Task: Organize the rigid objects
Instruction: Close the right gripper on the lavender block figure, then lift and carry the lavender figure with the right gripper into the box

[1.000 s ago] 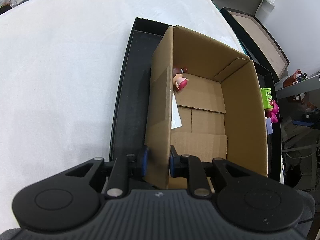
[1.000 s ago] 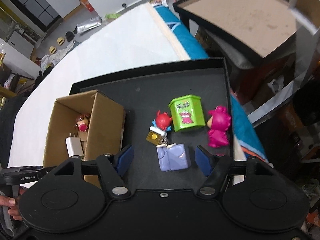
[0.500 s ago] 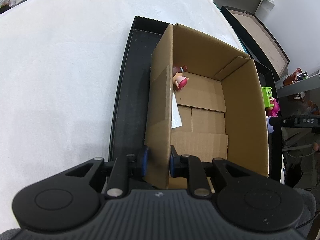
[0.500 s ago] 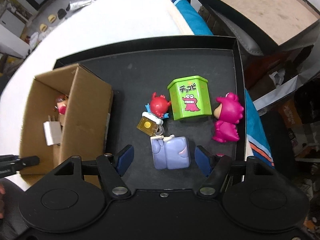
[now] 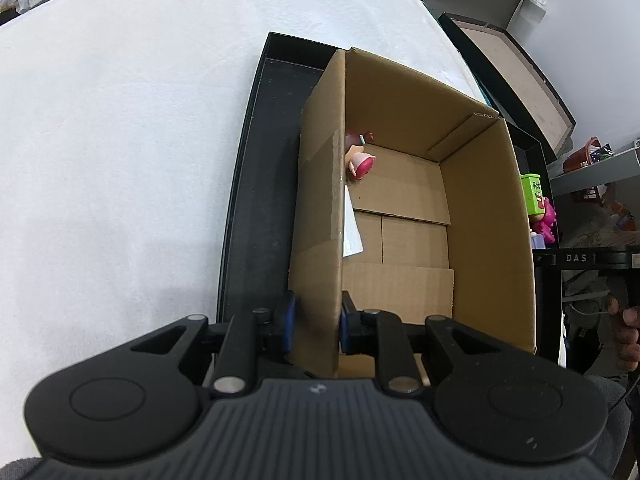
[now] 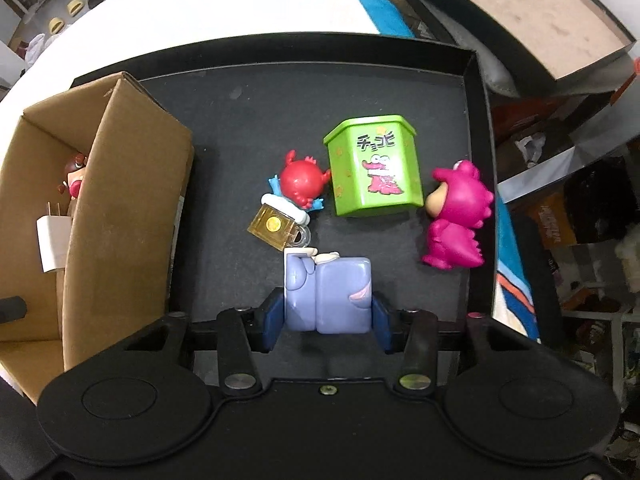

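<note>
Under my left wrist camera: my left gripper is clamped on the near-left wall of a cardboard box, one blue pad outside, one inside. The box stands open-topped on a black tray, which lies on a white cloth. Box contents: a small pink-and-brown figure at the far left corner and a white item against the left wall, mostly hidden. Past the right wall, a green tin, a magenta figure and a lilac sliver show.

Under my right wrist camera: my right gripper has just been closing, and its blue pads now sit against both sides of a lilac block toy. The toy is squarish, pale purple with rounded corners, a pink mark on its top face and a white bit at its far edge, resting on the tray floor near its front. Just beyond it lie an amber mug charm and a red round creature, which touches the green hexagonal tin printed with a pink crocodile. The magenta dinosaur-suit figure stands just beside the tin, at the tray's right wall. The box sits at the left with a white plug adapter inside.
</note>
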`<state>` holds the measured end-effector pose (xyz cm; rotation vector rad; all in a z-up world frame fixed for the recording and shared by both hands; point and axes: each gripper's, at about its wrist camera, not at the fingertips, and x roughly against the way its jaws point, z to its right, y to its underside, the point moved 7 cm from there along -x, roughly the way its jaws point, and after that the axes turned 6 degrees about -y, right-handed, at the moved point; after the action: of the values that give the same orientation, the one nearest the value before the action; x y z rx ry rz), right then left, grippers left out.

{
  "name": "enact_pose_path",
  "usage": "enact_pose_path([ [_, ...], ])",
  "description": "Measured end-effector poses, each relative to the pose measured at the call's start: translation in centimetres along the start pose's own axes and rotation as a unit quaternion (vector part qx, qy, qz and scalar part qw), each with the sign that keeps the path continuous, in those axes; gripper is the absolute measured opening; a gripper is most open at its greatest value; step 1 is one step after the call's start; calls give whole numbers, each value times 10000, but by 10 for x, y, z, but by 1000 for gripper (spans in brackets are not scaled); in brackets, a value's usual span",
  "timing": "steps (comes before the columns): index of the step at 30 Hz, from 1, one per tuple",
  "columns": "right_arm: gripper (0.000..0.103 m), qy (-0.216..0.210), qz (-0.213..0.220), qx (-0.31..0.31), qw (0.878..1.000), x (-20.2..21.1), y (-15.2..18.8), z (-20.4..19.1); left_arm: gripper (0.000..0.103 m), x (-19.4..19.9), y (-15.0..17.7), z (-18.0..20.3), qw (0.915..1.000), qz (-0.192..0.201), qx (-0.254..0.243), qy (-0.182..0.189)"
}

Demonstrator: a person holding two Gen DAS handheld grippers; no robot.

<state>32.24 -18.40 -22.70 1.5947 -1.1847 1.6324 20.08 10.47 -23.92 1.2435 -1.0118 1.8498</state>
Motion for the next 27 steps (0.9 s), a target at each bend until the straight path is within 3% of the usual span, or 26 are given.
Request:
enact_pose_path([
  [18, 44, 204, 459, 309, 9983, 48, -16, -20, 20, 2, 1, -3, 9999, -5, 87, 72],
  [27, 44, 309, 768, 713, 9940, 73, -26, -49, 20, 5, 1, -2, 9999, 22, 43, 113],
])
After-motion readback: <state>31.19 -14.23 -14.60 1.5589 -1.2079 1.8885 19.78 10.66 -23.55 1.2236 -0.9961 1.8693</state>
